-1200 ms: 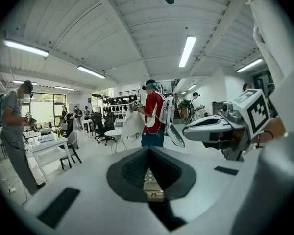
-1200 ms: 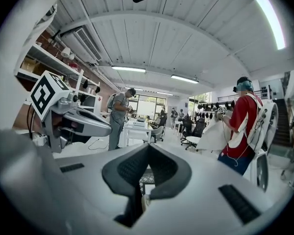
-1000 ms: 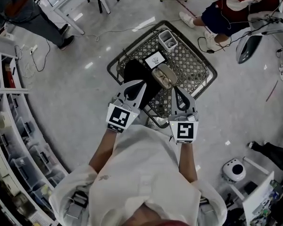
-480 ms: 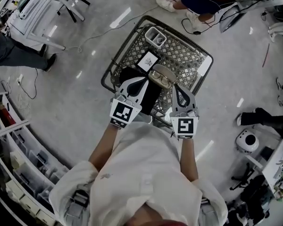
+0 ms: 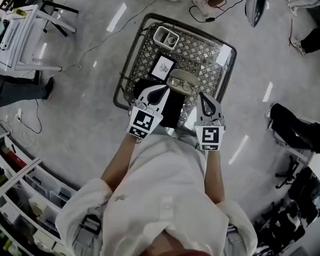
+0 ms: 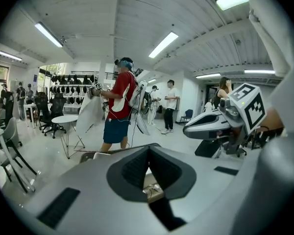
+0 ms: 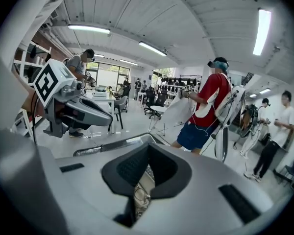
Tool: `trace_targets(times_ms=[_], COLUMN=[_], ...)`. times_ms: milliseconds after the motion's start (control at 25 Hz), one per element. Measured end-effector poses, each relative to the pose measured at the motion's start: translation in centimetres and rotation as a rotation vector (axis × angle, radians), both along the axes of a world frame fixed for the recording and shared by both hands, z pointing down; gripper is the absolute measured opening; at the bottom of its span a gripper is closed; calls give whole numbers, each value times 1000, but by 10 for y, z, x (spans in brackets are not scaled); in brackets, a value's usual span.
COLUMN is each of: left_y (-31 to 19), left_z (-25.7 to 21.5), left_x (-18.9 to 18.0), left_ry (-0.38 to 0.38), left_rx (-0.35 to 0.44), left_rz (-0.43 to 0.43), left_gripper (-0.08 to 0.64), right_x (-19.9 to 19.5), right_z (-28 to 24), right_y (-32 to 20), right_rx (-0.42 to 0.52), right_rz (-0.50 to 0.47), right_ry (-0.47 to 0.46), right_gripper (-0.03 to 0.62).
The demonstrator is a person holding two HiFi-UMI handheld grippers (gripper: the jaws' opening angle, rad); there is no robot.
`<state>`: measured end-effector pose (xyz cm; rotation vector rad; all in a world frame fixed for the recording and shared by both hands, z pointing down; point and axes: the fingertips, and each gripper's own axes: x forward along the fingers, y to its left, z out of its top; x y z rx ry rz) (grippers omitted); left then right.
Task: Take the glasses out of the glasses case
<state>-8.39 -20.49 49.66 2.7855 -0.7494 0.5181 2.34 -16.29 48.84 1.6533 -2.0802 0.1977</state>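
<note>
One oval, beige glasses case (image 5: 184,76) lies open on the metal lattice table (image 5: 204,63). It holds one pair of thin-rimmed glasses (image 5: 179,83). It sits between and just ahead of my two grippers. On the left gripper (image 5: 162,90) and the right gripper (image 5: 201,95), the fingers are pressed together, gripping nothing.

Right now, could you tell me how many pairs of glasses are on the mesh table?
1: the glasses lie in the open glasses case on the mesh table; no other shows.
</note>
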Motion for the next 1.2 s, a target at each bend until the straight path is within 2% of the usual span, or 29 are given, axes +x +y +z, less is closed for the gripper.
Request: trace_targets(times_ms=[360, 680, 1200], left_y=[-7, -3, -11], left_z=[42, 74, 113], left_x=[7, 20, 31], left_ry=[-50, -108, -169], left_rx=[-47, -97, -158], left_rz=[51, 32, -40], left_gripper=[12, 12, 12], right_x=[11, 19, 17], right_z=[61, 115, 164], right_y=[0, -1, -13], right_rx=[-111, -203, -298], right_rz=[38, -20, -144], right_ry=[11, 10, 1], right_gripper=[11, 18, 25])
